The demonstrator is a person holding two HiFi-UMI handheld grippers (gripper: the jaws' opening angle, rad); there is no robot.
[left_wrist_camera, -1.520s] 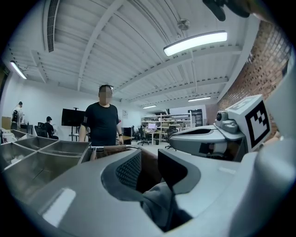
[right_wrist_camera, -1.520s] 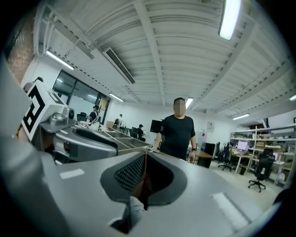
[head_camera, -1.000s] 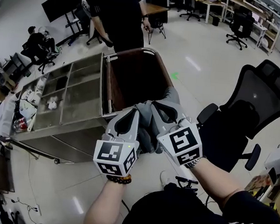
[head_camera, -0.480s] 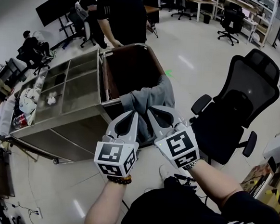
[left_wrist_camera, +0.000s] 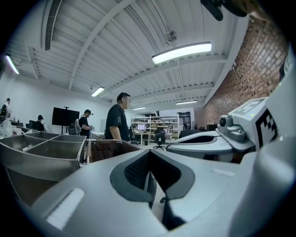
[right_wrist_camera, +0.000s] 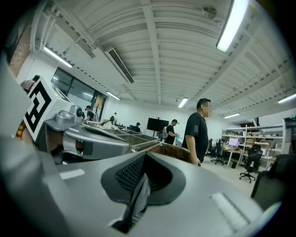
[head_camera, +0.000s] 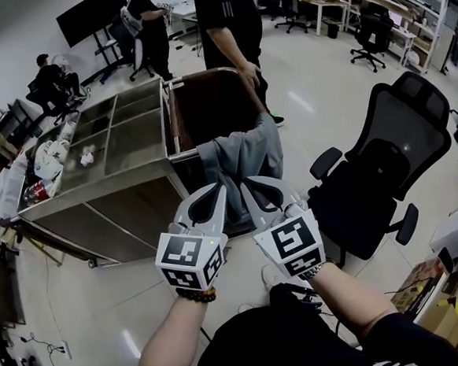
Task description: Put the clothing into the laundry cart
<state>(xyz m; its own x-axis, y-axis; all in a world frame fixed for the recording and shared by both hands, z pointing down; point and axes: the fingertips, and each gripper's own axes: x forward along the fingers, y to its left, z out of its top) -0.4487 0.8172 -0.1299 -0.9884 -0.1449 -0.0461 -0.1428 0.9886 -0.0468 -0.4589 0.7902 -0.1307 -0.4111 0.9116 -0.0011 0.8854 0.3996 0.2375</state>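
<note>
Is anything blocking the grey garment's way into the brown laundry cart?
Nothing visible blocks it. The grey cloth garment already hangs over the near rim of the brown laundry cart. A bystander's hand is at the far rim, aside from the path.

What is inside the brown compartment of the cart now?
A grey garment lies across the near rim, partly inside the brown compartment. The bottom below the cloth is covered and dark.
</note>
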